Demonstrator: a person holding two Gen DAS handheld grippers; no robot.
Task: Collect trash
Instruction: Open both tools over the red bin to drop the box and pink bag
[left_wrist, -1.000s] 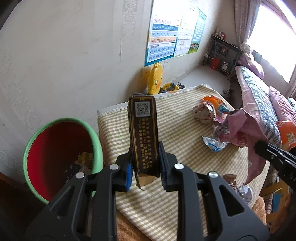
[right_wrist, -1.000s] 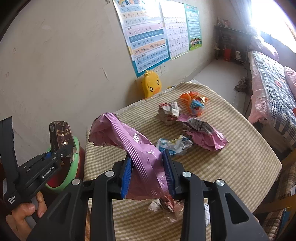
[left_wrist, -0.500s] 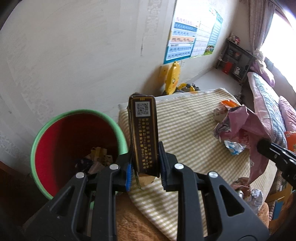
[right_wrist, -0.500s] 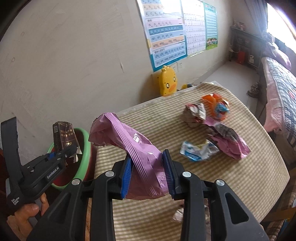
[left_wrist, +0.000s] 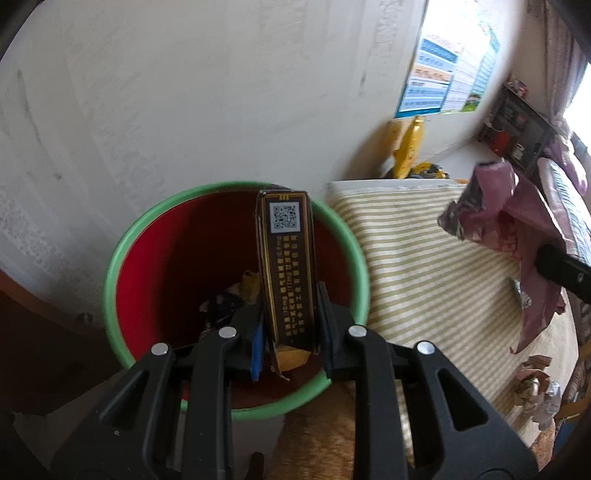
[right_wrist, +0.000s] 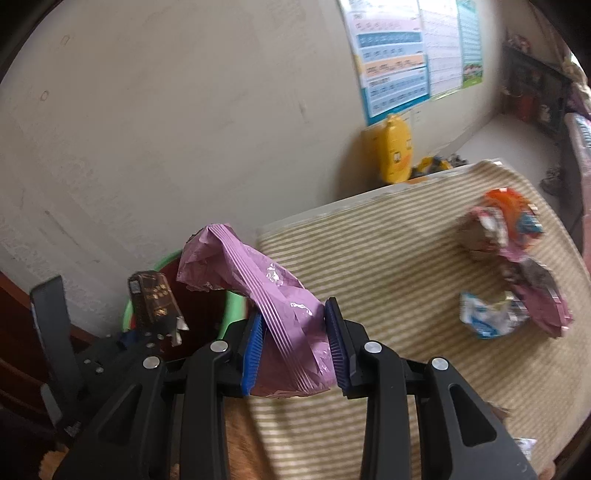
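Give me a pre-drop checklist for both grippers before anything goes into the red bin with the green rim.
1. Left gripper clamped on dark brown printed carton: ok.
2. Carton over the mouth of the red bin with the green rim: ok.
3. Right gripper clamped on crumpled pink plastic bag: ok.
4. Pink bag over the bin: not ok, partly over striped tablecloth.
5. Room left in bin: ok.
6. Grippers clear of each other: cannot tell.

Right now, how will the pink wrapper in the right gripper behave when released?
Likely floppy: the pink wrapper droops and creases around the right gripper. Probably light, thin film, so it may flutter rather than drop straight into the bin.
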